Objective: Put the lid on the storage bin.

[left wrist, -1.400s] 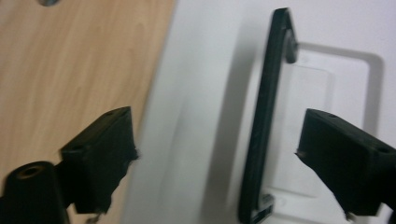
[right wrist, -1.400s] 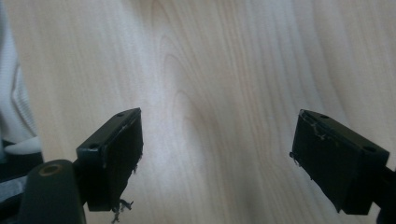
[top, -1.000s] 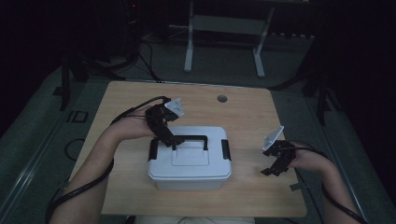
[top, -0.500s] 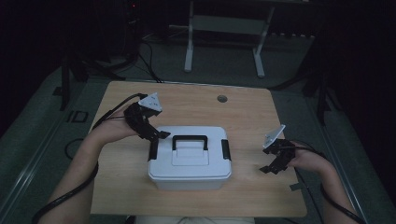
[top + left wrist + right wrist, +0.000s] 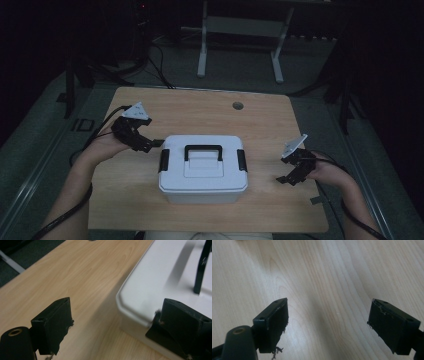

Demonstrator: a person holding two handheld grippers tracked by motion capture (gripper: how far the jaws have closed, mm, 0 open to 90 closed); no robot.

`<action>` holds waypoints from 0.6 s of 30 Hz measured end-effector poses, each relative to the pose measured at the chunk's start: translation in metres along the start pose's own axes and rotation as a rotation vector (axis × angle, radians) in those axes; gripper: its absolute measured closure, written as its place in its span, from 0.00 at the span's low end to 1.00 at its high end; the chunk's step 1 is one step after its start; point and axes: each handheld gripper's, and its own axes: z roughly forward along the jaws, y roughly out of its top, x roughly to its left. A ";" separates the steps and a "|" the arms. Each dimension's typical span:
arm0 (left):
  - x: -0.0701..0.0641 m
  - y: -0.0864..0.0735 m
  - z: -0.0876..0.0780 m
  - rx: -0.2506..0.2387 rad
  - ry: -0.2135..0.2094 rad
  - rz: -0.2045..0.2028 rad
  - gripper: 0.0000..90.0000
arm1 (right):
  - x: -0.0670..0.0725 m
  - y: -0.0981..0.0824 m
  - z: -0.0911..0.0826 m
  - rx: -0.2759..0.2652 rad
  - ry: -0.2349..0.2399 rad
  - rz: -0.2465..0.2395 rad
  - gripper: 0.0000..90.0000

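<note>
Resting near the middle of the wooden table [image 5: 150, 107], the white storage box [image 5: 202, 170] sits lid-on with its black handle [image 5: 203, 150] lying flat. Left gripper [image 5: 150, 146]: just beside the box's left side clip [image 5: 163, 161], jaws apart, nothing between them. Right gripper [image 5: 288, 177]: well apart from the box on its right side, jaws spread wide over bare tabletop, holding nothing.
</note>
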 end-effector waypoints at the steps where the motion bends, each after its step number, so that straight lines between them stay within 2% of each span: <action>1: 0.001 -0.005 -0.001 -0.008 0.007 -0.008 0.12 | 0.000 -0.001 0.000 -0.002 -0.001 0.005 0.18; 4: 0.005 -0.019 0.000 -0.024 0.008 -0.055 0.12 | 0.000 -0.002 0.002 -0.013 -0.008 0.009 0.18; 5: 0.006 -0.023 0.001 -0.008 0.008 -0.064 0.12 | 0.000 -0.002 0.002 -0.016 -0.009 0.009 0.18; 7: 0.007 -0.031 0.002 0.004 0.032 -0.058 0.12 | 0.001 -0.002 0.003 -0.025 -0.022 0.004 0.18; 8: 0.008 -0.034 0.001 0.007 0.031 -0.065 0.12 | 0.001 -0.002 0.003 -0.034 -0.024 0.011 0.18; 10: 0.008 -0.041 0.001 -0.015 0.048 -0.073 0.12 | -0.001 -0.003 0.002 -0.059 -0.034 0.020 0.18; 13: 0.008 -0.048 -0.001 -0.038 0.050 -0.096 0.12 | -0.001 -0.005 0.002 -0.078 -0.043 0.038 0.18; 14: 0.008 -0.056 -0.001 -0.061 0.060 -0.110 0.12 | -0.002 -0.006 0.002 -0.088 -0.048 0.048 0.18; 18: 0.010 -0.072 0.001 -0.073 0.070 -0.148 0.12 | -0.003 -0.011 0.004 -0.125 -0.055 0.095 0.18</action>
